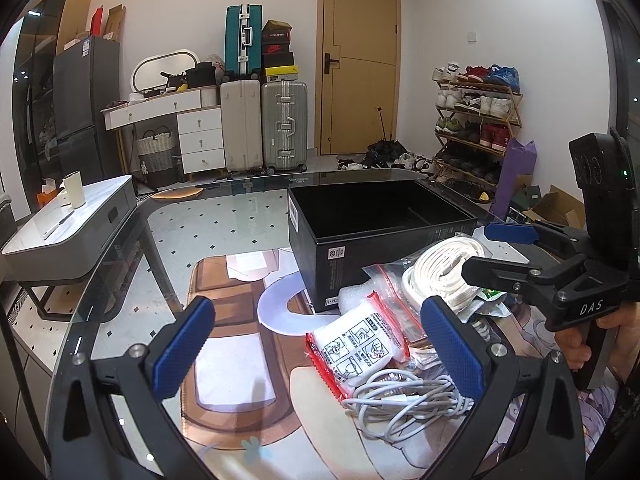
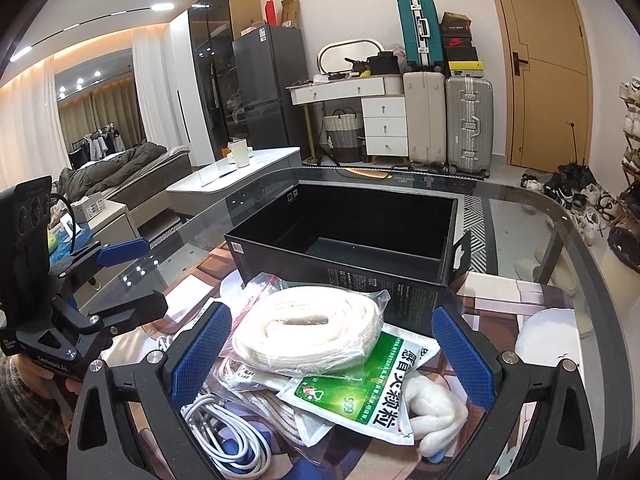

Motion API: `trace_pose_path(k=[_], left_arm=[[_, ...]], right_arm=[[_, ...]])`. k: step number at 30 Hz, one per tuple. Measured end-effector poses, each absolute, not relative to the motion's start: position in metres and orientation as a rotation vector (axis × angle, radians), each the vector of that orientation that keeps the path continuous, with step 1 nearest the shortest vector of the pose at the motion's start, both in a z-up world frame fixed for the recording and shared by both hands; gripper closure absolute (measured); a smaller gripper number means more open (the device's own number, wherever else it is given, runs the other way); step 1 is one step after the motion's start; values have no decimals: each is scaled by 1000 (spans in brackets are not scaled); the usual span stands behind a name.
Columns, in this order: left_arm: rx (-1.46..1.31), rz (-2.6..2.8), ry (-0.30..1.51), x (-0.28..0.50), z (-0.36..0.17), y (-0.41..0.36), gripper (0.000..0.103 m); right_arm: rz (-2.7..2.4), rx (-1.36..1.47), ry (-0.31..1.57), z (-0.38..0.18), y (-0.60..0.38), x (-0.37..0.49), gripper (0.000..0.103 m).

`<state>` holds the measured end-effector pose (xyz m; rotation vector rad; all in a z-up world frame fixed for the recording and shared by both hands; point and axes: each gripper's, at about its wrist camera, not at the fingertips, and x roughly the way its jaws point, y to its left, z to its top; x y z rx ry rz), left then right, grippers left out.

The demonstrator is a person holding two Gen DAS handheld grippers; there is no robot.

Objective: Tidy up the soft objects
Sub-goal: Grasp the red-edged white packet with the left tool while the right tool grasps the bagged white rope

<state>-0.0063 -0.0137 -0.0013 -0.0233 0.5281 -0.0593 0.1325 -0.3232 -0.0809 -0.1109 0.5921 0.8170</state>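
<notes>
Both the left claw (image 1: 316, 344) and right claw (image 2: 334, 350) gape wide, gripping nothing. On the glass desk (image 1: 240, 216), before a matte black cardboard box (image 2: 344, 232), lie bagged coiled white webbing (image 2: 308, 328), a glossy green "999" sachet (image 2: 360, 392) and tangled white cable (image 1: 404, 400).

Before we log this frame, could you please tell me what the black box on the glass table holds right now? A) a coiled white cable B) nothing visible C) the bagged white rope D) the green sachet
B: the black box shows only its bare dark floor, while the soft items lie in front of it.
</notes>
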Motion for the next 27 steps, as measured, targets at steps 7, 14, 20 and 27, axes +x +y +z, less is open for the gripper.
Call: trace_pose_path(k=[7, 14, 20, 27], left_arm=[[-28, -73, 548, -2, -5, -14, 0], [-45, -108, 608, 4, -10, -15, 0], [-55, -129, 672, 13, -17, -15, 0], [-56, -164, 743, 22, -23, -18, 0]], right_arm=[[847, -119, 650, -90, -305, 143, 19], [870, -135, 700, -101, -291, 149, 20], [870, -138, 694, -102, -290, 148, 37], [874, -123, 666, -95, -299, 143, 62]])
